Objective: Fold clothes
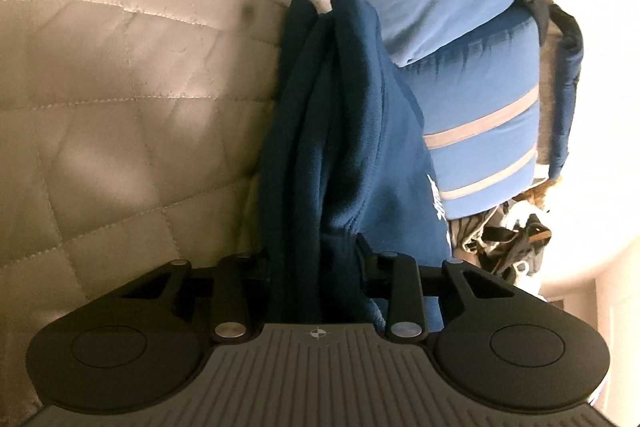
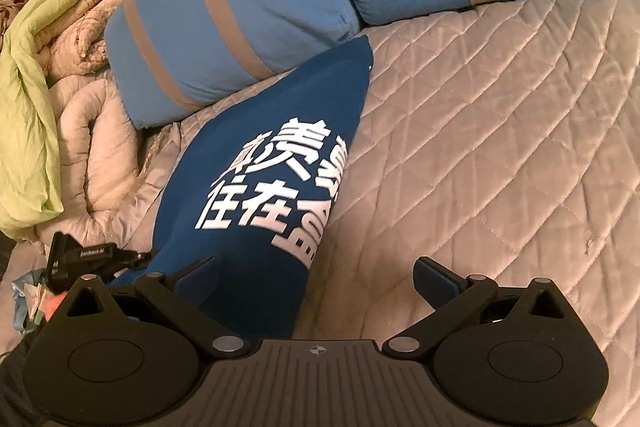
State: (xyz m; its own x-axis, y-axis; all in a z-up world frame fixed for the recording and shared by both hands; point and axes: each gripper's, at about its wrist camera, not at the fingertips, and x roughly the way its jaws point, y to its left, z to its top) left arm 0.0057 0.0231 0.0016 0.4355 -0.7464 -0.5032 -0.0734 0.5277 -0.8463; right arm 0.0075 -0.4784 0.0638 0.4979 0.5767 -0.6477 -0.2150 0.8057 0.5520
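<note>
On the quilted bed (image 2: 500,131), the navy shirt (image 2: 272,163) lies part-folded; the left gripper (image 1: 320,255) clamps its bunched edge, the right gripper (image 2: 316,279) gapes empty; final folds remain.

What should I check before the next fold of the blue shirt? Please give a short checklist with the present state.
1. Left gripper closed on the shirt: ok, bunched cloth fills its jaws.
2. Right gripper free: ok, jaws open, pads not pressing the cloth.
3. Shirt spread flat: not ok, it is gathered in thick folds at the left gripper.
4. Free space on the quilt: ok, bare beside the shirt.
5. Shirt clear of the pillows: cannot tell, its far corner lies close to one.
</note>
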